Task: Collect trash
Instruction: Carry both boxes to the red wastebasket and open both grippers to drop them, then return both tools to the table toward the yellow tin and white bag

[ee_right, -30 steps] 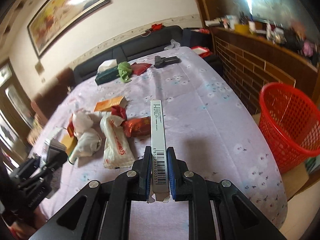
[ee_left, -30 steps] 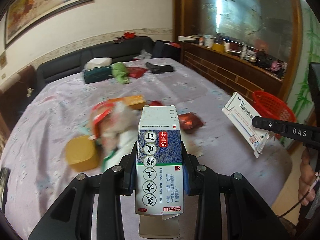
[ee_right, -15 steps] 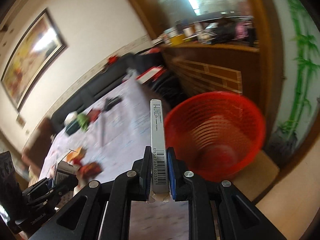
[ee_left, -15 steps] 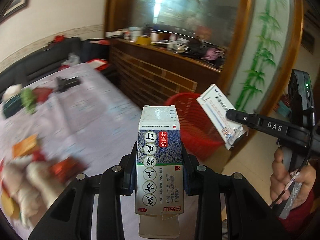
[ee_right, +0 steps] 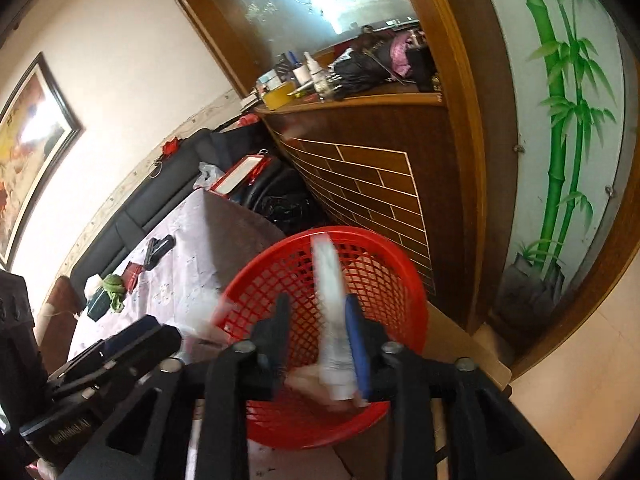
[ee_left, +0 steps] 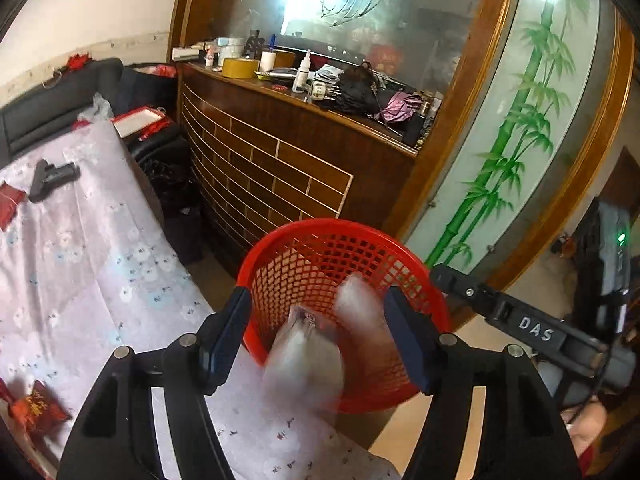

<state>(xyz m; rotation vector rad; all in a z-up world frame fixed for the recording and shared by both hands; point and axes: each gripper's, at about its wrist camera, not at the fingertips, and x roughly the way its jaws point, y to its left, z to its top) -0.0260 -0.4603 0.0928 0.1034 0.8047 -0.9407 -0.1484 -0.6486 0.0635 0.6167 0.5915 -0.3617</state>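
Observation:
In the left wrist view my left gripper (ee_left: 318,296) hangs over the red mesh basket (ee_left: 280,248), its jaws opening wide. The blue-and-white medicine box (ee_left: 304,356) is a blur dropping free between them, touching neither pad. In the right wrist view my right gripper (ee_right: 317,304) is over the same basket (ee_right: 400,264), its jaws opening. The flat white box (ee_right: 330,280) slips down between them, close beside the right blue pad and unclamped. One finger of the right gripper (ee_left: 452,280) reaches in from the right. The left gripper (ee_right: 132,340) shows at lower left.
The basket stands on the floor past the corner of the table with the lilac flowered cloth (ee_left: 80,260). A red packet (ee_left: 38,408) and a black toy pistol (ee_left: 52,176) lie on the cloth. Behind the basket stand a cluttered wooden counter (ee_left: 300,148) and a bamboo-painted panel (ee_left: 500,152).
Both grippers swung right from the littered table to above the red basket. Their jaws went from shut on the boxes to open, and both boxes are falling.

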